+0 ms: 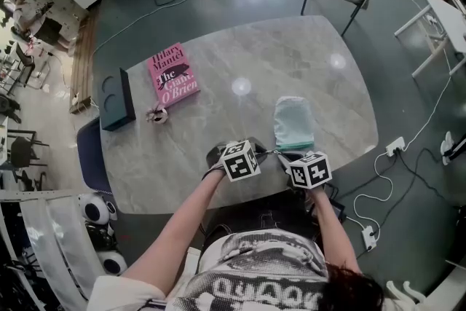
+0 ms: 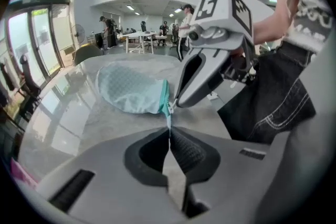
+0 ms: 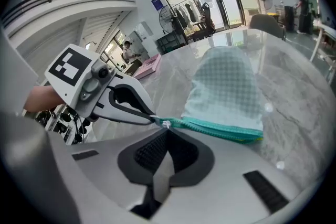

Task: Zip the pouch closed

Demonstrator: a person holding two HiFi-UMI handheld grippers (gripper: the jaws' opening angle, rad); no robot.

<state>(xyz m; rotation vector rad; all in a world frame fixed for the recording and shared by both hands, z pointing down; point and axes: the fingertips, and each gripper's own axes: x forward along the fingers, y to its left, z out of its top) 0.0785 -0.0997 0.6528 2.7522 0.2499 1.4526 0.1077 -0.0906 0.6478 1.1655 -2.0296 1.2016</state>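
Both grippers are pinching the pouch (image 1: 293, 121) at the table's (image 1: 218, 62) near edge: left gripper (image 2: 169, 136) on the tape end (image 2: 168, 122), right gripper (image 3: 167, 131) on the pull (image 3: 166, 124). Looking limp and light, it is needing tension.

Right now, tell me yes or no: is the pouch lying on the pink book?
No: the pouch lies on the table, apart from the pink book nearer the left edge.

Only legible txt I get is on the pink book (image 1: 174, 76) on the table (image 1: 306, 54), head view. Cover reads "Hilary Mantel", then "The", then "O'Brien"; the word btwn is too small for me. Shirt (image 1: 251, 280) has big print, can't read it.
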